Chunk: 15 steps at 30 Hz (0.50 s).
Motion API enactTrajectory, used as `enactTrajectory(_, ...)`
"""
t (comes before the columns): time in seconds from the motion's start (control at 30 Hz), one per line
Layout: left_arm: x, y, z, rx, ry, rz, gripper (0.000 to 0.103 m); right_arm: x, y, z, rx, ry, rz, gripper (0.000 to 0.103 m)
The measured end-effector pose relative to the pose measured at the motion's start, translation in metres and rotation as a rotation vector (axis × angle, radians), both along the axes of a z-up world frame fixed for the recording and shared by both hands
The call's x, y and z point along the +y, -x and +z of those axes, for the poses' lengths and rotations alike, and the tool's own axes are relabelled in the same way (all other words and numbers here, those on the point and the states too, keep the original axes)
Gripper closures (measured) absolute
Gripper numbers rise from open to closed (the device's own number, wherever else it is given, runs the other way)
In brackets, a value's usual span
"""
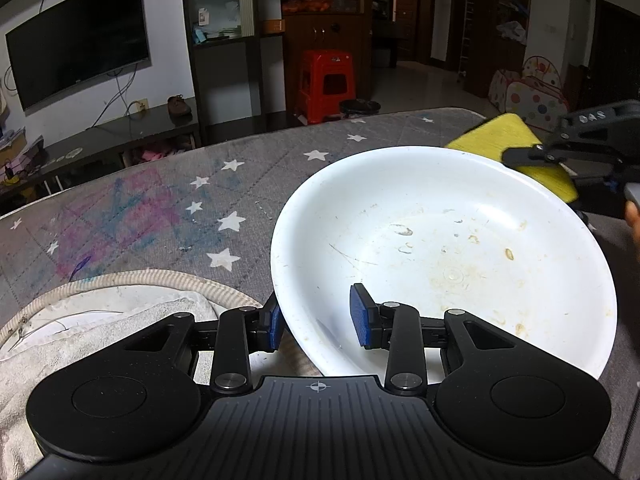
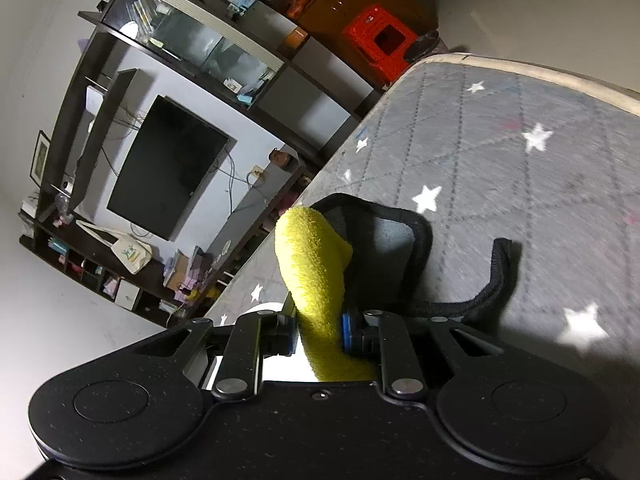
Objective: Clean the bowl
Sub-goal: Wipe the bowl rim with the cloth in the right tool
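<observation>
Jaws of our left gripper [image 1: 320, 320] straddle the bowl [image 1: 440, 256] rim, pads not yet pressing, to steady it — right gripper [image 2: 318, 332] clenches the yellow cloth [image 2: 316, 272], ready for wiping.

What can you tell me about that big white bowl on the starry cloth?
The white bowl is wide and shallow, smooth like plastic or enamel. Its inside is dirty, with brownish smears, dried specks and a thin scratch-like line. It sits tilted on the grey star-patterned cloth. The left gripper straddles its near rim, one blue pad inside, one outside; whether they press is unclear. A yellow sponge, clamped in the right gripper, hovers at its far rim.
</observation>
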<state>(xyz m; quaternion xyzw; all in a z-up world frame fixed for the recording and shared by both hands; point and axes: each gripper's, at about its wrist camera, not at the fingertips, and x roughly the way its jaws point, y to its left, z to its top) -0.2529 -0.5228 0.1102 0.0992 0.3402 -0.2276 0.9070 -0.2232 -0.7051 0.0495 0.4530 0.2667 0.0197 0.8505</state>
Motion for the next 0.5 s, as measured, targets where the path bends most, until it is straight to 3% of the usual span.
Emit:
enactTrajectory(0.1,-0.007,0.005,-0.001,-0.001,0.000,0.000,0.067,-0.002,0.010,-0.002,-0.004,-0.020,-0.008,0.082)
enactTrajectory(0.2,0.011,0.015,-0.001,-0.002,-0.001,0.000,0.067,-0.005,0.020,-0.005,-0.009,-0.052,-0.016,0.082)
enactTrajectory(0.27,0.045,0.011,-0.006,-0.003,-0.001,0.000,0.067,-0.004,0.030,-0.008,-0.015,-0.073,-0.022,0.082)
enactTrajectory(0.5,0.073,0.002,-0.006,-0.004,-0.001,0.000,0.066,-0.001,0.055,-0.013,-0.025,-0.111,-0.025,0.082)
